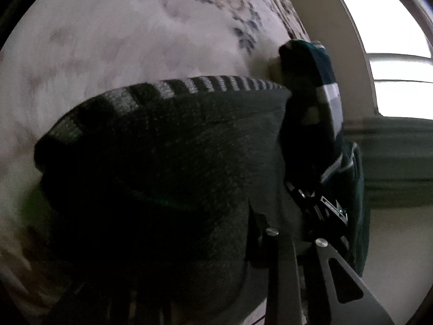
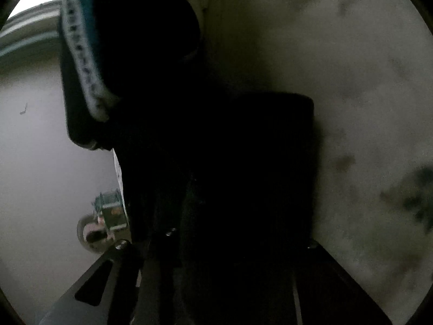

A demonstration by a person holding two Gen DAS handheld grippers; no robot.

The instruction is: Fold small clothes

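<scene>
From the left wrist, a dark knitted garment (image 1: 162,168) with a grey-striped edge lies on the flower-patterned bed (image 1: 113,43), draped close over the left hand-held gripper (image 1: 295,216). Its jaws stand nearly together with cloth between them, so it appears to grasp the garment. A teal garment (image 1: 311,65) hangs at the right. Folding looks barely begun; nothing lies flat or squared.

From the right wrist, dark cloth (image 2: 216,176) smothers the right hand-held gripper (image 2: 230,243); its jaws are narrowed, seemingly clenched on the cloth, though shadow hides the pads.
</scene>
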